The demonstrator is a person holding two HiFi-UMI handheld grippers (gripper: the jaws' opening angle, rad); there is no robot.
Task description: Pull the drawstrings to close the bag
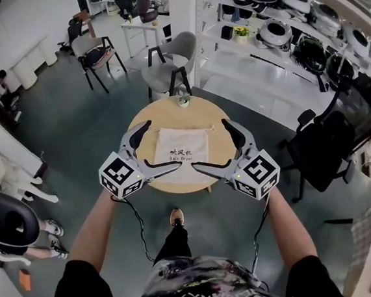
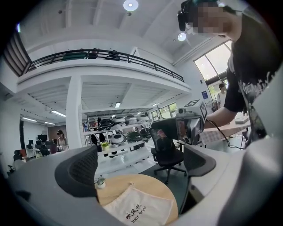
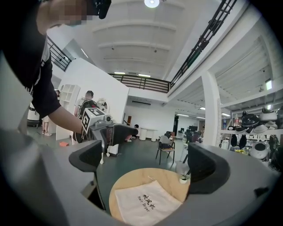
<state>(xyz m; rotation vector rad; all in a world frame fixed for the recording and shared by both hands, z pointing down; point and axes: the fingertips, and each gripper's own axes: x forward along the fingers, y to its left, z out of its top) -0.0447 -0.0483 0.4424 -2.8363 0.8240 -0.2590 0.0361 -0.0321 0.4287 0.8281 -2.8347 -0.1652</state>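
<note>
Table: round wooden top, on a dark floor.
Bag: cream cloth bag with dark print, lying flat on the near half of the table, mouth toward the far side.
Drawstring: thin cord loose at the bag's far right corner.
Plant: small potted plant at the table's far edge.
Left gripper: left gripper over the bag's left side, jaws spread wide, gripping nothing.
Right gripper: right gripper over the bag's right side, jaws likewise wide apart.
Surroundings: grey chair beyond the table; black office chair to the right.
</note>
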